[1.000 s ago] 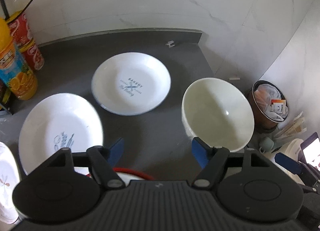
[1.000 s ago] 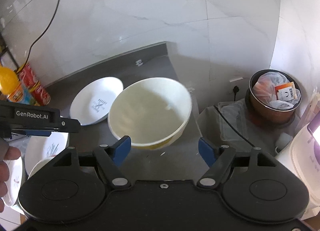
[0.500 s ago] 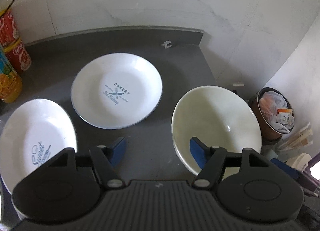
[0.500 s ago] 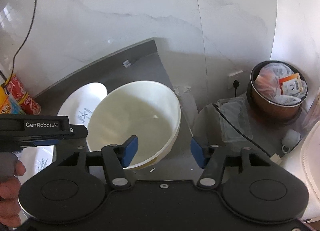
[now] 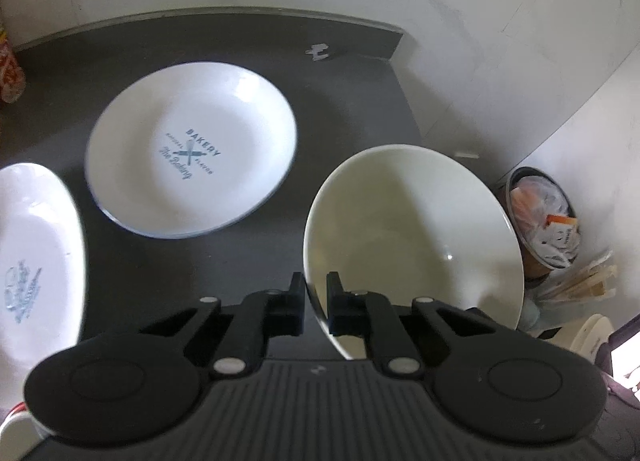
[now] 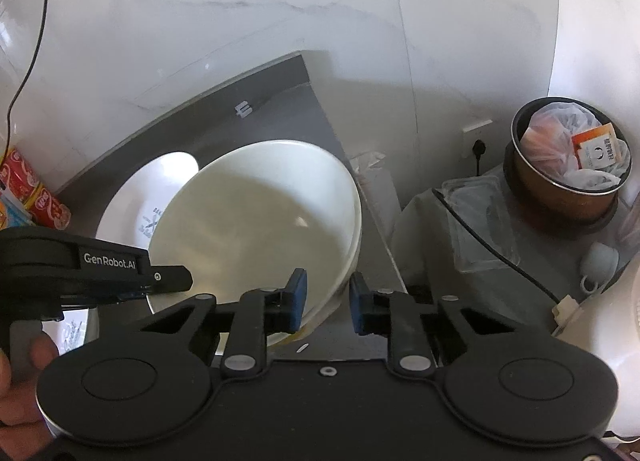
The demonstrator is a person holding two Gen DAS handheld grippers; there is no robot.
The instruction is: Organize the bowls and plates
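My left gripper and my right gripper both pinch only the thin rim of the white bowl at the worktop edge, so I fear it can slip and fall on the floor.

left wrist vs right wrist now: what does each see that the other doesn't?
Left wrist only: the second plate at the left edge, and the full BAKERY print.

Right wrist only: the left gripper's body and the hand holding it, a wall socket, a black cable.

Both: the cream bowl, its rim pinched by both the left gripper and the right gripper; BAKERY plate; bin.
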